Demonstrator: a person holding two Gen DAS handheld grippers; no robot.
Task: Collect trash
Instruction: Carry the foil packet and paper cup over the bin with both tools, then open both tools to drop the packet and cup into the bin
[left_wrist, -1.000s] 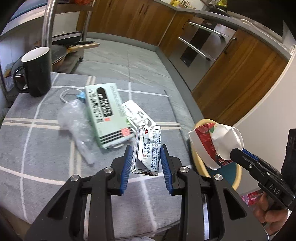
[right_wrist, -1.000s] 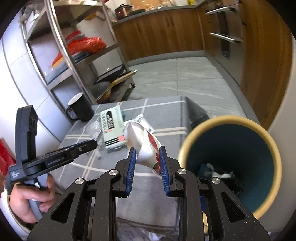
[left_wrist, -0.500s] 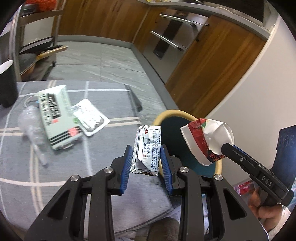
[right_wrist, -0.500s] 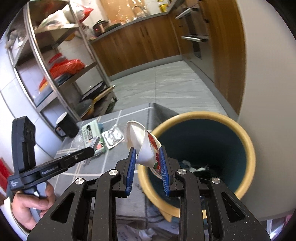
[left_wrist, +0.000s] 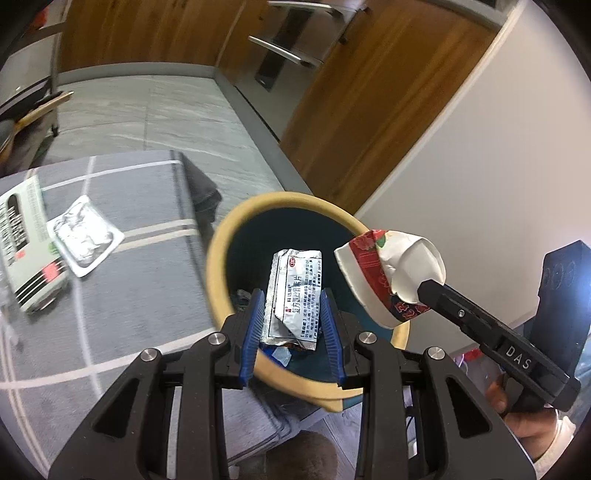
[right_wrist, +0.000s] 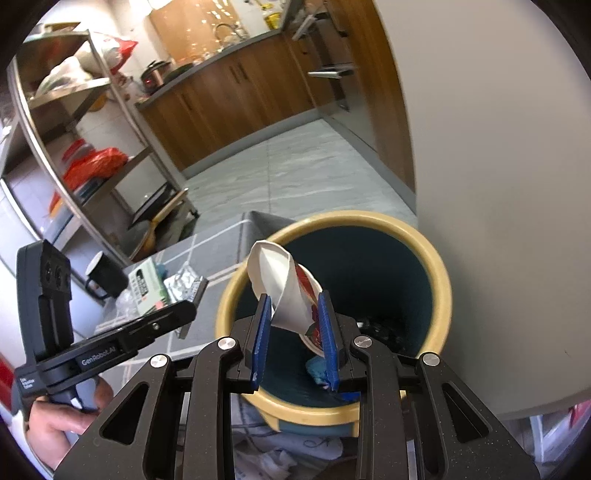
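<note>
I've swung both claws from the table to over the bin (left_wrist: 218, 258): left gripper (left_wrist: 293, 325) clamps the foil sachet (left_wrist: 295, 291) lengthwise upright, right gripper (right_wrist: 293, 325) pinches the crushed cup (right_wrist: 284, 291), mouth away, inside the rim.

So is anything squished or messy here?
Yes. The paper cup held in the right tool is crushed flat and crumpled. The silver packet in the left tool is creased, with a bent bottom corner. Both hang over the bin. Nothing looks spilled.
</note>
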